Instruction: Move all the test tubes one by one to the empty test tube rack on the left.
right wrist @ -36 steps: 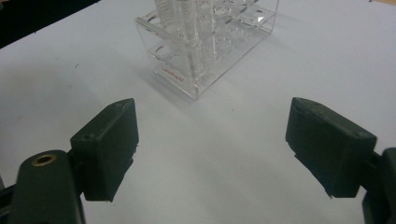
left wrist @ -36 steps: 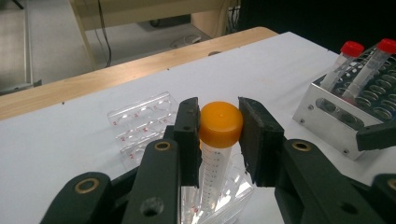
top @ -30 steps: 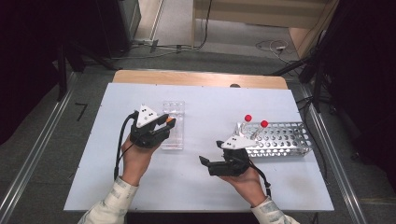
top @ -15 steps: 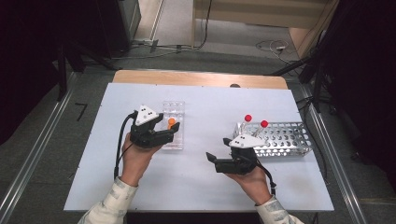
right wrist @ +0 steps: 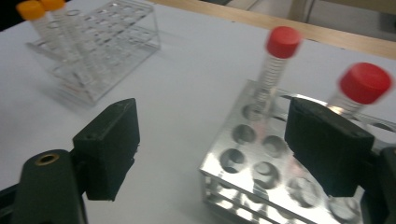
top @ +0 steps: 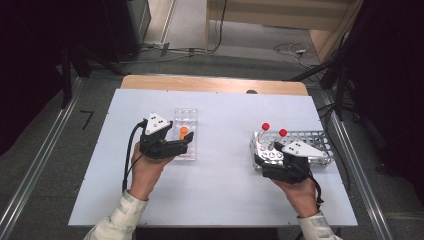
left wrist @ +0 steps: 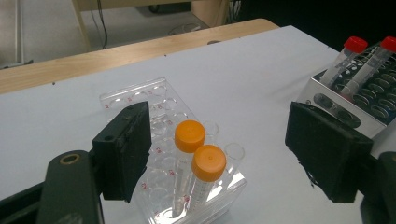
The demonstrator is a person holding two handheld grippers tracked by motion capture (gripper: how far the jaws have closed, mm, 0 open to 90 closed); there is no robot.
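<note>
Right now the two orange-capped tubes stand upright, side by side, in the near end of the clear plastic rack, which sits on the left half of the desk, toward its middle. They look light, stiff and smooth-walled, likely slippery under hard pads, so the ribbed cap or the wall just beneath it seems the safest place to pinch; the rack itself is light enough that it might lift with a tube. The left gripper hangs at that rack with its jaws spread wide, one on either side of the tubes, touching neither. Over toward the right edge of the desk, two red-capped tubes lean a little in the metal rack. The right gripper hovers at that rack's near-left corner, jaws equally wide and holding nothing.
</note>
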